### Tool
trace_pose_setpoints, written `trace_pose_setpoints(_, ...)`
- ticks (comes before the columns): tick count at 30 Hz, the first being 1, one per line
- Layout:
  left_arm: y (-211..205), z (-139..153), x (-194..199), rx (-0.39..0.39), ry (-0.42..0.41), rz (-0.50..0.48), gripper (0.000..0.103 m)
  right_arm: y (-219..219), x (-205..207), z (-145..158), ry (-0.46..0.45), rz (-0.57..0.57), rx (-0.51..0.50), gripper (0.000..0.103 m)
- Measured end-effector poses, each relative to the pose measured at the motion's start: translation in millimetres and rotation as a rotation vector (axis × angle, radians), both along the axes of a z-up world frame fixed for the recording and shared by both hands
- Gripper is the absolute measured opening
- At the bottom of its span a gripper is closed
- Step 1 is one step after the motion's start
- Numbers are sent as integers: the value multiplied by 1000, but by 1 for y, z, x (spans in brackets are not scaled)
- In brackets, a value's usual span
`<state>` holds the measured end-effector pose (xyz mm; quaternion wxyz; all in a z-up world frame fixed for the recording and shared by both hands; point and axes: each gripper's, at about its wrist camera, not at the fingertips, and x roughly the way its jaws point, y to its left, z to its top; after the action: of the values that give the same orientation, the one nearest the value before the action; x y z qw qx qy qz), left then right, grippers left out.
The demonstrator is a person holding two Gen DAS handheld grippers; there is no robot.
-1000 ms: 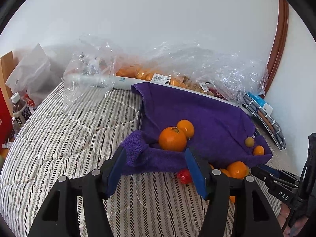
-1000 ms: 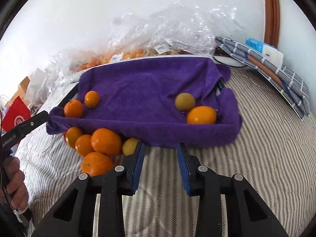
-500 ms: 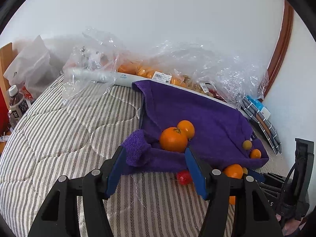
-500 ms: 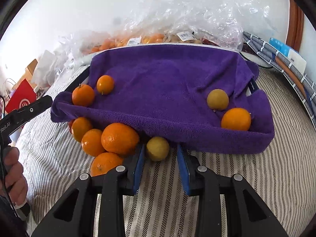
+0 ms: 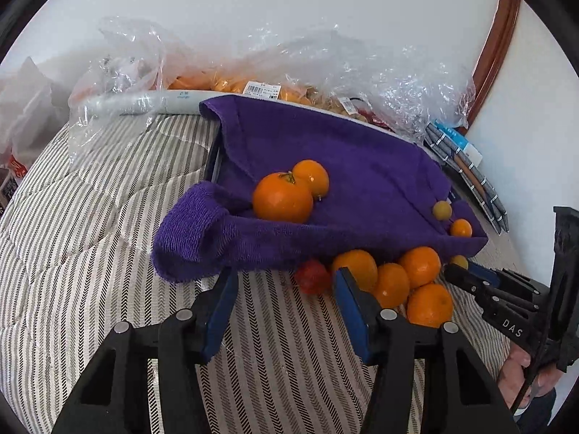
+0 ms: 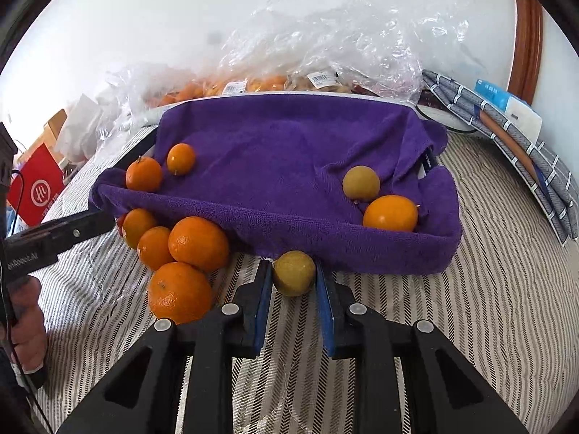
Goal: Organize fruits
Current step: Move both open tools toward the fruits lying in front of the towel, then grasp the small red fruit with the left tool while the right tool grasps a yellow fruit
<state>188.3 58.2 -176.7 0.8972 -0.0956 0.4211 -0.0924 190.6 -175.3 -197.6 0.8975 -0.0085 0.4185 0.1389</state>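
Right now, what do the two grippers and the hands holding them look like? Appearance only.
Both match: black plastic bodies with triangular cutouts, silver pivot bolts and flat blue fingers. The left gripper and right gripper carry white lettering on their sides; "DAS" is legible on the right one. Each is held by a bare hand, with a thin black cable running past it. No sleeves are visible.
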Motion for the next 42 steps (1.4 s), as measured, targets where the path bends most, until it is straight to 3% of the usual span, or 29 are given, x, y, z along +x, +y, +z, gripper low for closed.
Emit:
trace_pose_setpoints(13,-22,-5,18,61,29,-41,43,-1,5,-3,21,-3,16,24)
trace_pose_setpoints(18,-25,-5,18,55,30,-74,24,2,8,-6,41,8,7,24)
trace_pose_setpoints(26,-16,-1,9,15,-11,-45,23,3,7,-5,41,10,28,24)
trace_pose_setpoints(33,-7,11,-1,-19,-94,-17,23,-7,0,5,-23,19,99,24)
trace_pose_setpoints(42,7,18,0,-62,-123,40,23,-18,-11,19,-123,10,145,24)
